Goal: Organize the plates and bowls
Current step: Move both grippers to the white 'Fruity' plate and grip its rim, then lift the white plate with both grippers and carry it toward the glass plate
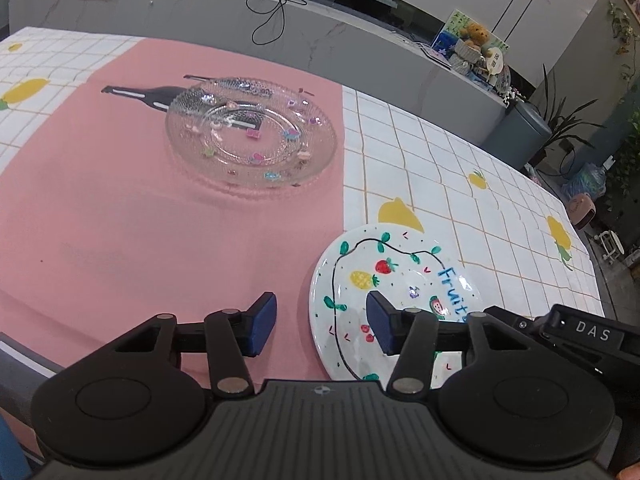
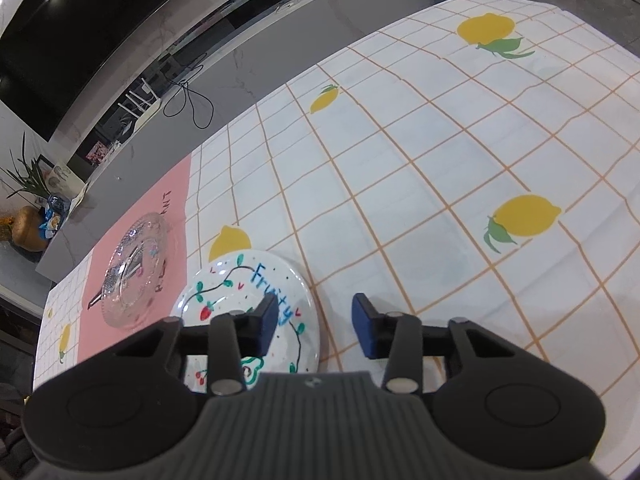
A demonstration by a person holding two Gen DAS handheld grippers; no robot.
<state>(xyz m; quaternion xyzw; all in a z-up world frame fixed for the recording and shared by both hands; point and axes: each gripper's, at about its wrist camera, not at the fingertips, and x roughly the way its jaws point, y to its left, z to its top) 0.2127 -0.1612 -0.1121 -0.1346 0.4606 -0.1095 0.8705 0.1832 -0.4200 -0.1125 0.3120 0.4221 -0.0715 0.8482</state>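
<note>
A white plate (image 1: 400, 272) painted with fruit and the word "Fruity" lies flat on the lemon tablecloth (image 1: 460, 160), at the edge of a pink mat (image 1: 120, 220). My left gripper (image 1: 322, 326) is open and straddles the plate's left rim, one finger over the mat and the other over the plate. From the other side, my right gripper (image 2: 316, 330) is also open astride the white plate (image 2: 240, 288)'s right rim. No pad visibly presses on it. A clear glass plate (image 1: 252, 136) with coloured specks rests further back on the mat, and the right wrist view shows this glass plate (image 2: 136, 276) at the left.
A grey marble counter (image 1: 320, 40) with cables and clutter runs behind the table. A grey bin (image 1: 516, 132) and potted plants stand at the far right. The table's near edge (image 1: 24, 352) is at lower left. Lemon-print tablecloth (image 2: 440, 160) stretches away to the right.
</note>
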